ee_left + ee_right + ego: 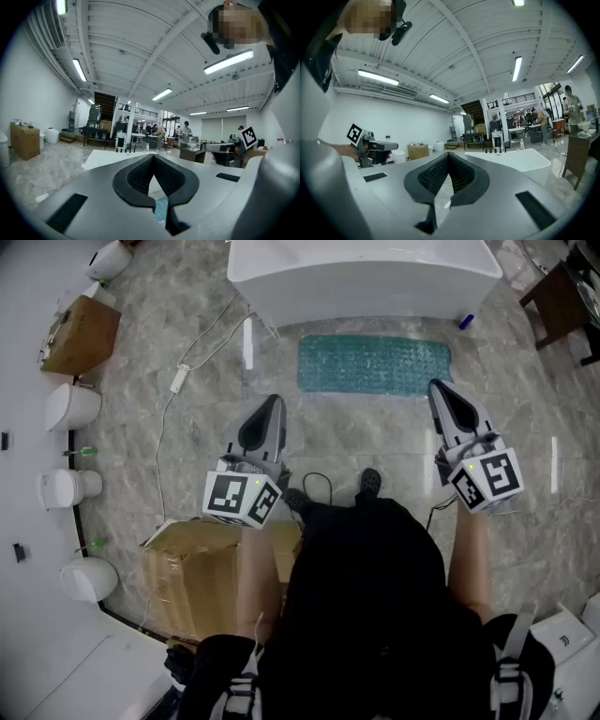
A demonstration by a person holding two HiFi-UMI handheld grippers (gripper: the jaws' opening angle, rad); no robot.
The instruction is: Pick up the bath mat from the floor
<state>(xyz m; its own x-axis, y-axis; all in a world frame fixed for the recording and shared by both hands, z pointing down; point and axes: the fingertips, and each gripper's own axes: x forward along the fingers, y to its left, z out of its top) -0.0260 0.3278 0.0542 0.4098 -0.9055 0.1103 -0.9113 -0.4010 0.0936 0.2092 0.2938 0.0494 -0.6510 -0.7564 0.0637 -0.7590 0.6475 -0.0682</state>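
Poised short of the bath mat (375, 365), nothing gripped yet.
Holds left tongs (274, 404) and right tongs (438, 388) level and pinched together on nothing, 1 either side of the body, likely a ready stance before stooping. Lies flat on the floor (375, 432) just before the bathtub (366, 277), well ahead of both: teal, rectangular, nubbly, probably limp once lifted.

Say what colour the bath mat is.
The bath mat is teal; head view shows it best.
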